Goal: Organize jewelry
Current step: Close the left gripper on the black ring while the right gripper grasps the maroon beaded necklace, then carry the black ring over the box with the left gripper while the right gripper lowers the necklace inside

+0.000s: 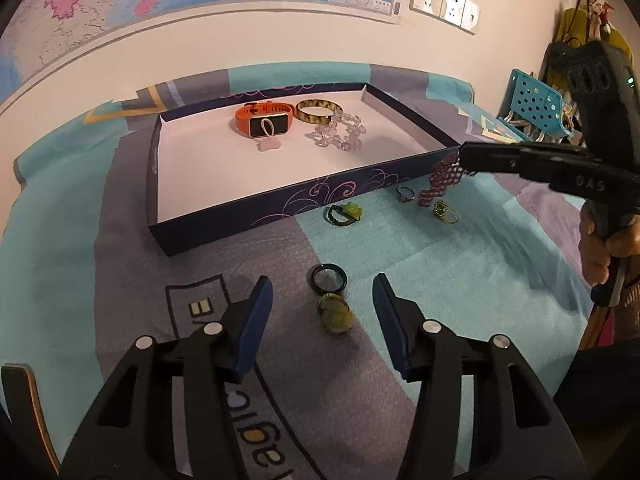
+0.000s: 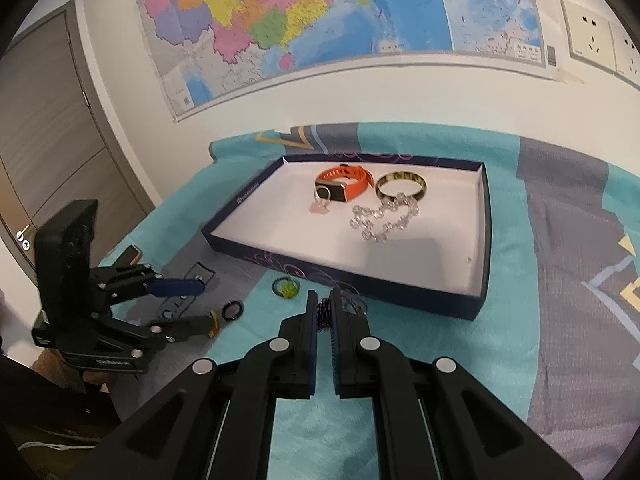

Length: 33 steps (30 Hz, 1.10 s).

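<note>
Surface: a worktop or bed, cannot tell which, covered by a teal and grey patterned cloth (image 1: 420, 248).
Landmark: a shallow dark blue box (image 1: 256, 216) with a white inside, lying flat on the cloth near the wall.
Green ring (image 1: 345, 213): on the cloth just in front of the box's near wall.
Silver ring (image 1: 405, 194): right of the green ring, close to the box wall.
Gold ring (image 1: 444, 212): right of the silver ring, a little further from the box.
Black ring (image 1: 329, 278): on the cloth, well in front of the box.
Yellow-green piece (image 1: 337, 317): touching or just beside the black ring, on the side away from the box.
</note>
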### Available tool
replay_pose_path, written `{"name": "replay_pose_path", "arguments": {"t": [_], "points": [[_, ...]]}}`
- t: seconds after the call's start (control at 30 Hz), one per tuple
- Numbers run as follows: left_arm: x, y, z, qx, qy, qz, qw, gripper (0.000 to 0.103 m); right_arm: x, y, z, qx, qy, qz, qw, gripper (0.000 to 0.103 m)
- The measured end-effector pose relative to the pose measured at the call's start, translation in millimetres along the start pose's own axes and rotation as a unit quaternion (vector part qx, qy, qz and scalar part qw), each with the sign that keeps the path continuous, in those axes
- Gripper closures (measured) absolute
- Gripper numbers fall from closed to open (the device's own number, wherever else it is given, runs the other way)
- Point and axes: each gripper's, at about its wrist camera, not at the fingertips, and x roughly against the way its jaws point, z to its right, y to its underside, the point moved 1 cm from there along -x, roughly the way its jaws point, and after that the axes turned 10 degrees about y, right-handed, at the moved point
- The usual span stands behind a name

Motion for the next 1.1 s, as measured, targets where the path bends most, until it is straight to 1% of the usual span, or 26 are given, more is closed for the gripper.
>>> {"name": "replay_pose_path", "arguments": {"t": [0.1,0.17,0.27,0.33,0.43,0.47,0.7,1.1], "points": [[-7.4,-1.8,0.8,-0.003,-0.004,-0.011,0.9999,0.057,3.3,-2.4,-0.4,0.000,-0.003,0.007,1.000,0.098],[-11.9,-2.9,2.3,-0.005,-0.001,-0.017,0.9998,0.062,4.7,-3.2,-1.2,0.001,-0.005,0.009,1.000,0.098],[-21.2,-4.1,3.6,-0.008,-0.009,-0.033,0.9994,0.067,4.2,-2.9,-1.9,0.000,-0.007,0.008,1.000,0.098],[-23.7,-4.9,5.0,-0.012,-0.016,-0.034,0.9992,0.068,3.4,-2.1,-2.8,0.001,-0.009,0.007,1.000,0.098],[-24.1,-4.7,4.9,-0.013,-0.019,-0.036,0.9991,0.079,3.0,-2.5,-3.8,0.002,-0.013,0.007,1.000,0.099],[-23.7,-4.7,4.6,-0.013,-0.021,-0.036,0.9991,0.081,3.4,-2.5,-3.8,0.002,-0.014,0.008,1.000,0.098],[-19.5,-5.0,5.5,-0.013,-0.018,-0.026,0.9994,0.081,4.8,-5.9,-4.6,0.003,-0.019,0.015,1.000,0.098],[0.0,-16.3,9.1,-0.011,-0.010,0.008,0.9999,0.081,9.7,-16.4,-1.7,0.001,-0.023,0.027,0.999,0.098]]}}
